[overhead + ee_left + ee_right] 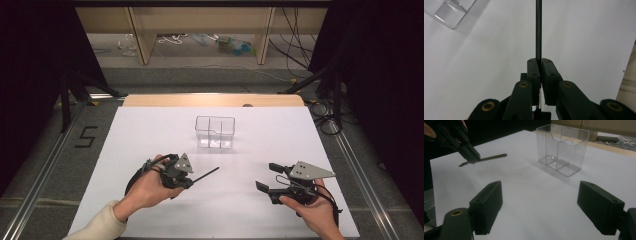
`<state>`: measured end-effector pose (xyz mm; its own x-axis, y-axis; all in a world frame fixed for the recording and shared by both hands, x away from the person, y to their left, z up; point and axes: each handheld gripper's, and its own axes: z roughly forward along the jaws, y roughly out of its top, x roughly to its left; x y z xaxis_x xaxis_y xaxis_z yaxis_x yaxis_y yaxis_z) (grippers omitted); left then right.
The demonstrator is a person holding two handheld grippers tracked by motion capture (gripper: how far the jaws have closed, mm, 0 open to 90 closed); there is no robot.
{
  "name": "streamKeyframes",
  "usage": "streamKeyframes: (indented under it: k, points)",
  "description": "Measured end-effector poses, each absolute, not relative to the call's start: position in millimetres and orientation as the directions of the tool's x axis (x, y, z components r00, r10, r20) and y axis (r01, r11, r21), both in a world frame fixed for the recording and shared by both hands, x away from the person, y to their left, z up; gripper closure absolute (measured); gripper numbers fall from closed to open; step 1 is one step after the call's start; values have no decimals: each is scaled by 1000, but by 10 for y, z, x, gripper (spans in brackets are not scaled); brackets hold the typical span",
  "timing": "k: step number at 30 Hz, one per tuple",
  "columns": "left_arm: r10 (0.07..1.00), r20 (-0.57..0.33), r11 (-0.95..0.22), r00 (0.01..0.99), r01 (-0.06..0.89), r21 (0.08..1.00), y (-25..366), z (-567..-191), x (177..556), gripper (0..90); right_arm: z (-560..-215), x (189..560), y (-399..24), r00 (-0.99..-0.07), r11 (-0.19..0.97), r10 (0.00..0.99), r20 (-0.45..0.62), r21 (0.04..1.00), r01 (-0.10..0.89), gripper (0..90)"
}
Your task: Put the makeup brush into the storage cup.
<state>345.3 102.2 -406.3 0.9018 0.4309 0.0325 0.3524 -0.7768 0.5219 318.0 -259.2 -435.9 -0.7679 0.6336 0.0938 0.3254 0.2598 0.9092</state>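
The left tool [192, 183] is clamped on a thin black rod [206, 175], its two jaws pressed together on the near end. In the left gripper view the rod [538, 30] runs straight out from between the closed jaws, over the white sheet [486, 62] that covers the desk. In the high view the rod sticks out from the tool towards the middle of the sheet [225, 210], slanting away from the person's left hand [150, 190]. From the right gripper view the rod [492, 157] appears level above the sheet, held by the left tool [470, 158].

The right tool [267, 177] holds nothing: its jaws stand wide apart, with bare sheet between them. The person's right hand [312, 210] keeps it low over the right part of the desk, well apart from the left tool.

A clear plastic box [215, 132] with inner dividers stands upright on the sheet beyond both tools, apart from the rod's tip
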Motion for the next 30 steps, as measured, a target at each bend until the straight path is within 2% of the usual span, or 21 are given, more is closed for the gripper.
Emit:
streamKeyframes:
  k: [3, 10, 14, 16, 30]
  points:
    - [400, 44, -796, 915, 324, 511, 994, -4053, 3448, 853, -4370, 3193, -2582, -774, 253, 628, 79, 920, 300, 214]
    - [392, 37, -793, 919, 318, 519, 923, -4049, 3408, 853, -4395, 3208, -2546, -787, 237, 611, 85, 929, 284, 214]
    - [373, 36, -801, 927, 302, 518, 885, -4039, 3395, 853, -4392, 3189, -2533, -783, 237, 611, 113, 918, 317, 214]
    - [370, 37, -800, 928, 298, 521, 867, -4037, 3389, 853, -4386, 3197, -2545, -784, 258, 615, 80, 920, 297, 213]
    - [331, 36, -809, 943, 265, 524, 749, -4003, 3363, 853, -4381, 3189, -2518, -794, 282, 602, 83, 908, 309, 213]
